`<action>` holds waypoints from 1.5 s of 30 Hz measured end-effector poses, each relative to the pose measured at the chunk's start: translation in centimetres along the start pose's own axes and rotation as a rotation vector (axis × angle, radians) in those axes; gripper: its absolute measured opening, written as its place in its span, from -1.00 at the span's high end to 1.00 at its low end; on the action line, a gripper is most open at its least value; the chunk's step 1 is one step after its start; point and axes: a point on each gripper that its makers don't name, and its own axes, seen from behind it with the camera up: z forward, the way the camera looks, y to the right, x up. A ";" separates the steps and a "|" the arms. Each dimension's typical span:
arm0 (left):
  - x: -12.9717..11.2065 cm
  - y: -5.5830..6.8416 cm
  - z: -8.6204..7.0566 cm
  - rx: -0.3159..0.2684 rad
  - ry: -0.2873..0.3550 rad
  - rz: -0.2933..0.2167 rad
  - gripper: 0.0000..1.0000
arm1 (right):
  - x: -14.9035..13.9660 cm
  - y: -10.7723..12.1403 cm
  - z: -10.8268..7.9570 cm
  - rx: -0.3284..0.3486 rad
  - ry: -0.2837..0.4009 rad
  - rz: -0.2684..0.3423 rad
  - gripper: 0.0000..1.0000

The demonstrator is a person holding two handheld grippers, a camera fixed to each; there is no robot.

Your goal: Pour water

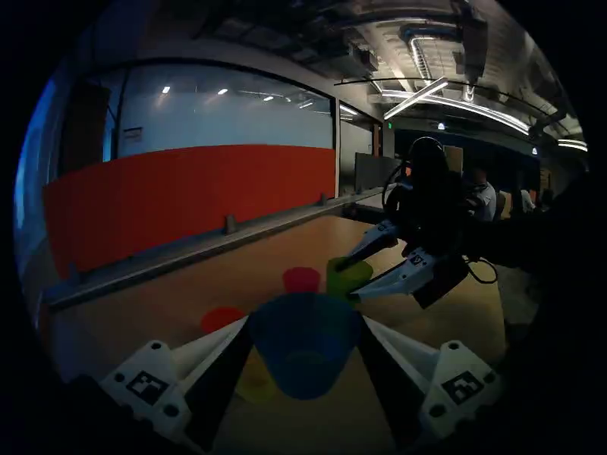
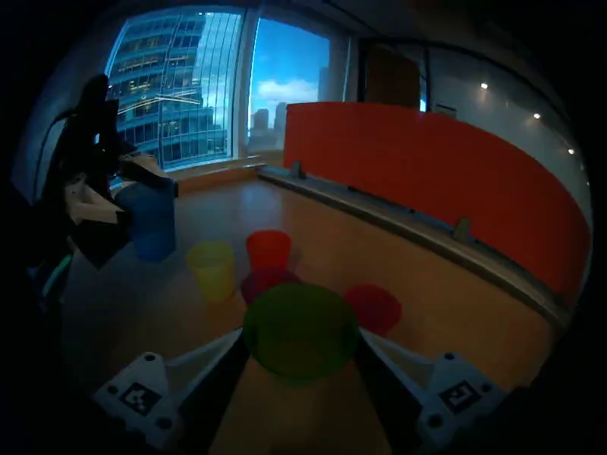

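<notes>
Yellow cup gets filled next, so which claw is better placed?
Left, probably: the left claw holds the blue cup close to the yellow cup; the green cup in the right claw hangs farther off.

Dim room, heavy shadow up close. Daylight glows blue through the windows [image 2: 190, 91], ceiling strips [image 1: 416, 97] glare, edges bend hard

A city office. Tall windows [image 2: 292, 83] face glass towers [image 2: 155, 80]; a glazed partition [image 1: 228, 114] with an orange band [image 1: 190, 197] edges the wooden surface [image 1: 250, 265], under exposed ducts [image 1: 421, 49] and strip lights [image 1: 413, 98].
</notes>
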 end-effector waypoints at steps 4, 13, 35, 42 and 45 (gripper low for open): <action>1.3 -0.1 -0.4 0.010 0.027 0.007 -0.78 | 1.4 -0.8 -1.1 0.007 0.041 -0.011 -0.82; 3.8 0.0 -1.3 0.021 0.080 0.016 -0.79 | 5.0 -2.8 -3.2 0.026 0.151 -0.022 -0.82; 6.8 0.0 -1.5 0.009 0.164 -0.023 -0.79 | 11.7 -4.9 -5.7 0.058 0.359 -0.005 -0.83; 7.0 -0.3 -1.5 0.014 0.171 -0.025 -0.79 | 12.1 -4.9 -5.8 0.056 0.367 -0.011 -0.83; 7.1 -0.4 -1.5 0.012 0.175 -0.028 -0.79 | 12.2 -4.9 -5.8 0.053 0.367 -0.019 -0.84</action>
